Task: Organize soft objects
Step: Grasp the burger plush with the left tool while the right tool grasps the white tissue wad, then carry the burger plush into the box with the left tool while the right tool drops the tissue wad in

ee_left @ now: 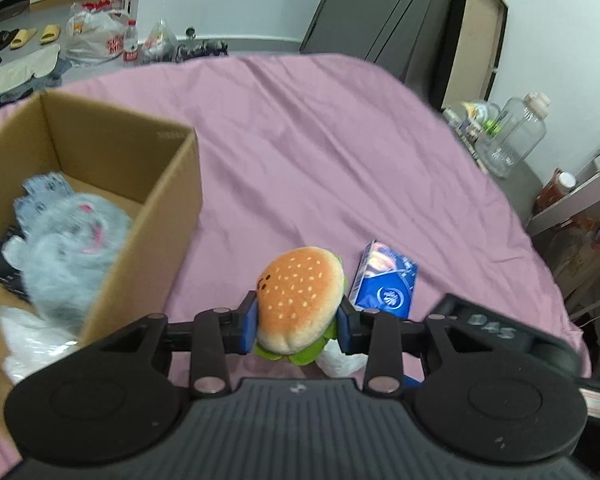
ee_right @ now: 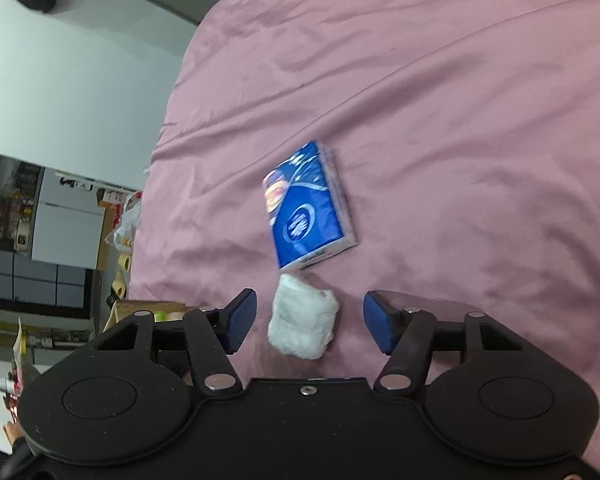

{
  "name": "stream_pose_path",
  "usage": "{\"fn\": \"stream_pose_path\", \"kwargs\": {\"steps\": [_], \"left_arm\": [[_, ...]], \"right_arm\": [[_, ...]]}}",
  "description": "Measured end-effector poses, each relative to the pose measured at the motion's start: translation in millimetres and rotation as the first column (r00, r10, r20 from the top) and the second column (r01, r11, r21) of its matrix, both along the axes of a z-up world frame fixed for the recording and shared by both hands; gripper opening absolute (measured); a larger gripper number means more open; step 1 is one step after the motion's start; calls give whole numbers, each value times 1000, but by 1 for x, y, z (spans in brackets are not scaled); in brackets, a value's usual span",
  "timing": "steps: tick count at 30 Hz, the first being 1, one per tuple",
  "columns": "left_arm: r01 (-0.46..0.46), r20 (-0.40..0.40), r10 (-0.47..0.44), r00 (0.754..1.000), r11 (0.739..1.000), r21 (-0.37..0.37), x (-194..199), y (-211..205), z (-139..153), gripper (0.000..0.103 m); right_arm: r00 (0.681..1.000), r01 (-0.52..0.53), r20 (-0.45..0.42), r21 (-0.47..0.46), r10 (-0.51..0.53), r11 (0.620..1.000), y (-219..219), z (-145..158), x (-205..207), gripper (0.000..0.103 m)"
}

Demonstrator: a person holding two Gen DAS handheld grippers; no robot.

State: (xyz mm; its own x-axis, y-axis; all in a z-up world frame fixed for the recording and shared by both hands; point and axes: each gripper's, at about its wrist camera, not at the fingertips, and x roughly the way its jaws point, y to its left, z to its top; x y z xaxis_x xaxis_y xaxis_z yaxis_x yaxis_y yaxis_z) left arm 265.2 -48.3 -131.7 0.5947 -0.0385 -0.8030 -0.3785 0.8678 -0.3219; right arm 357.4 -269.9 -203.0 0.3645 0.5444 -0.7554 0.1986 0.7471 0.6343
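Where the pink bedsheet covers the bed, an open cardboard box stands at the left, holding a grey plush toy. The blue tissue pack lies flat on the sheet. The left tool is clamped on the burger plush, beside the box. The right tool stands apart, its fingers either side of a white soft wad on the sheet.

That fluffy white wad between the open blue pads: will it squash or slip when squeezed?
The fluffy white wad looks like soft fibre, so it will probably compress rather than resist. Its fuzzy surface should grip the right tool pads instead of slipping. It seems light, and lumpy enough not to roll on the pink sheet.
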Motion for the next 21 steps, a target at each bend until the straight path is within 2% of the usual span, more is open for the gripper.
{"fn": "stream_pose_path", "kwargs": {"steps": [2, 4, 6, 9, 21], "left_arm": [[-3, 16, 3, 1000, 1000, -3, -6, 4, 10, 37], [-3, 31, 3, 1000, 1000, 4, -11, 7, 19, 37], [-7, 41, 6, 999, 1000, 6, -15, 12, 26, 37], [-17, 51, 16, 999, 1000, 9, -23, 21, 35, 37], [-64, 97, 58, 994, 996, 60, -62, 81, 72, 37]], "right_arm": [[1000, -22, 3, -11, 22, 1000, 6, -1, 1, 60], [999, -45, 0, -36, 45, 998, 13, -4, 2, 55], [998, -66, -2, -55, 66, 996, 18, -6, 1, 38], [997, -70, 22, -72, 71, 995, 19, -1, -5, 34], [982, -101, 155, -67, 110, 993, 27, 49, -30, 34]]}}
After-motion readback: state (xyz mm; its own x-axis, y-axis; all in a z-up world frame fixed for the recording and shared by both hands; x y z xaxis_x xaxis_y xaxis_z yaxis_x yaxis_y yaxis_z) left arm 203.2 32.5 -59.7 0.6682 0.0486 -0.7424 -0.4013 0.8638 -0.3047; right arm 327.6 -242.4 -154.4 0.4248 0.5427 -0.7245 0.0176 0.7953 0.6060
